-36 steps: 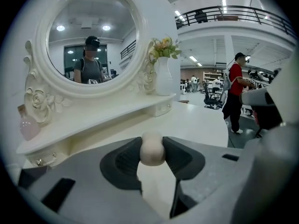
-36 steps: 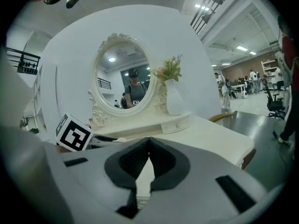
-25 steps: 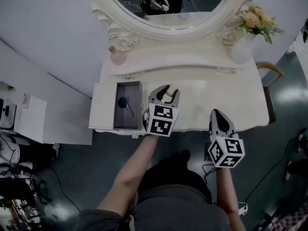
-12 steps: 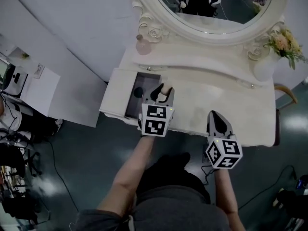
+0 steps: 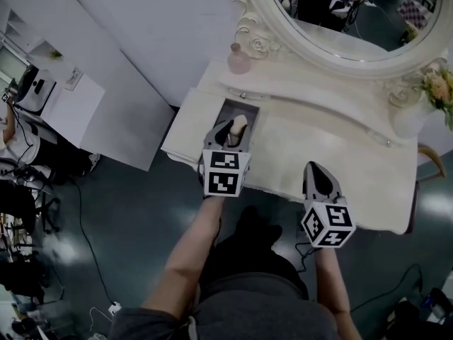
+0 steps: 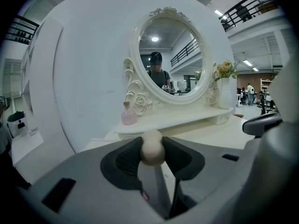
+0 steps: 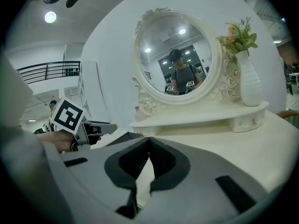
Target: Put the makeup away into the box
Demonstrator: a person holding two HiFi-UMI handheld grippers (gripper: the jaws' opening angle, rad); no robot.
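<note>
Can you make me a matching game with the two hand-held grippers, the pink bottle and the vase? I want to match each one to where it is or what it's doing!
Things:
1. left hand-held gripper
2. right hand-held gripper
3. pink bottle
4. vase

Places or states:
A. stands right of the mirror
B. shut, with nothing in it
C. stands left of the mirror
D. shut on a beige sponge

Pairs: 1-D, 2-B, 3-C, 4-A

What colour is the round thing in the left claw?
Pale beige; the round item shows best in the left gripper view.
</note>
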